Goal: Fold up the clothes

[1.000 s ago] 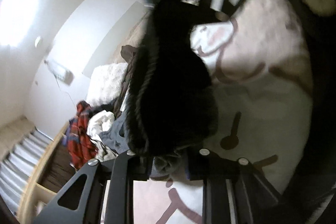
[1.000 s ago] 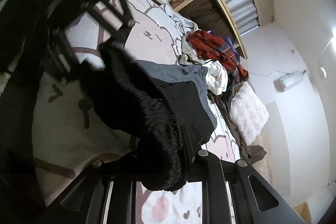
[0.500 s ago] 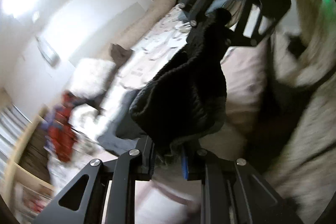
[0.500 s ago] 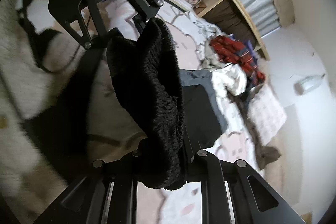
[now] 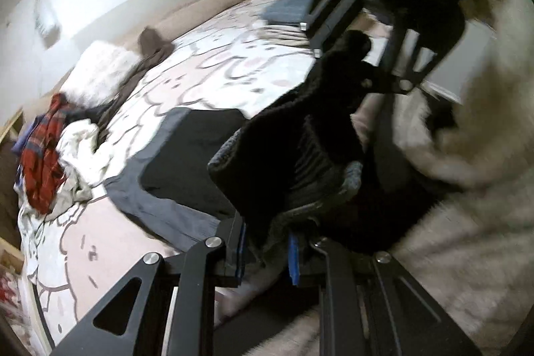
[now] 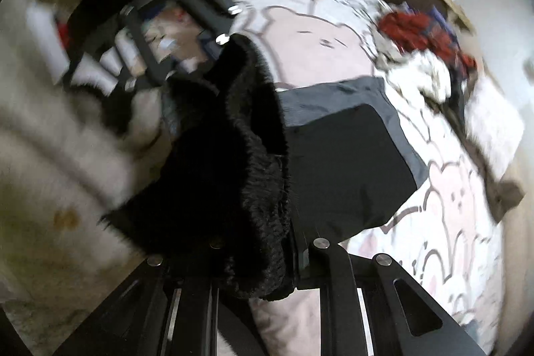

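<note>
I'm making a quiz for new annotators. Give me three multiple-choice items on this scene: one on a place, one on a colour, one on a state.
1. Where does the folded dark garment lie?
A. on the bed
B. on a shelf
C. on the floor

2. What colour is the fuzzy knit garment?
A. white
B. black
C. red

3. How is it held?
A. by neither gripper
B. by the left only
C. by both grippers

A: folded dark garment rests on the printed bedspread.
B: fuzzy knit garment is black.
C: left gripper and right gripper both clamp it.
</note>
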Motion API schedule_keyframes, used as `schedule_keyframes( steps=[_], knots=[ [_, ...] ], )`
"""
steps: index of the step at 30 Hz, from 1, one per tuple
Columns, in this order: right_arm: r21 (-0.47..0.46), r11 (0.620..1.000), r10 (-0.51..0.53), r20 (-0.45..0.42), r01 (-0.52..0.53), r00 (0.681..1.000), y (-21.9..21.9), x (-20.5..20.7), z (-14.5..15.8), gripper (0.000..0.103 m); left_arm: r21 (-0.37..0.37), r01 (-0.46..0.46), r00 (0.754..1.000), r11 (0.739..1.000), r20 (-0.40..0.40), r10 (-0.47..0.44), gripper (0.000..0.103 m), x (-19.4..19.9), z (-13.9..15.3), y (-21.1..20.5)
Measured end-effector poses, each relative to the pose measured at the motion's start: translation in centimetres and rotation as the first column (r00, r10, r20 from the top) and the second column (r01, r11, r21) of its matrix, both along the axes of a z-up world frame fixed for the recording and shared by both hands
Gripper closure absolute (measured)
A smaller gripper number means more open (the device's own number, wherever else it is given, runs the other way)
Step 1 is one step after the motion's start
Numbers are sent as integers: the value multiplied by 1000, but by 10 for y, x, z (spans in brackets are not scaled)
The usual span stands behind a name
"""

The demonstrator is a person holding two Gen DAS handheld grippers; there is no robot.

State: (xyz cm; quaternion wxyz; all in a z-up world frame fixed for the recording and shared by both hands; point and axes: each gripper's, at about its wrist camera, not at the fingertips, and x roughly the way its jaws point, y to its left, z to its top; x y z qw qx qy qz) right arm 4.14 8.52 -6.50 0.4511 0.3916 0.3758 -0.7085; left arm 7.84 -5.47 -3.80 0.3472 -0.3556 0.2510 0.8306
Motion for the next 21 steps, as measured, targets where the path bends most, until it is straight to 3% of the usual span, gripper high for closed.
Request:
schedule_keyframes(
  steps=[8, 12, 21],
  knots=[
    [19, 998, -63, 106, 62, 992, -18, -137, 16, 85, 37, -121, 973, 992, 205, 111, 83, -134, 13, -21],
    [43, 996, -80, 192, 73, 978, -24, -201, 3, 85, 42, -135, 939, 990, 323, 114, 83, -197, -3, -31],
    [35, 994, -114, 348, 108, 931, -32, -311, -49, 85, 69, -216, 860, 974, 485, 156, 83, -288, -56, -56]
  ],
)
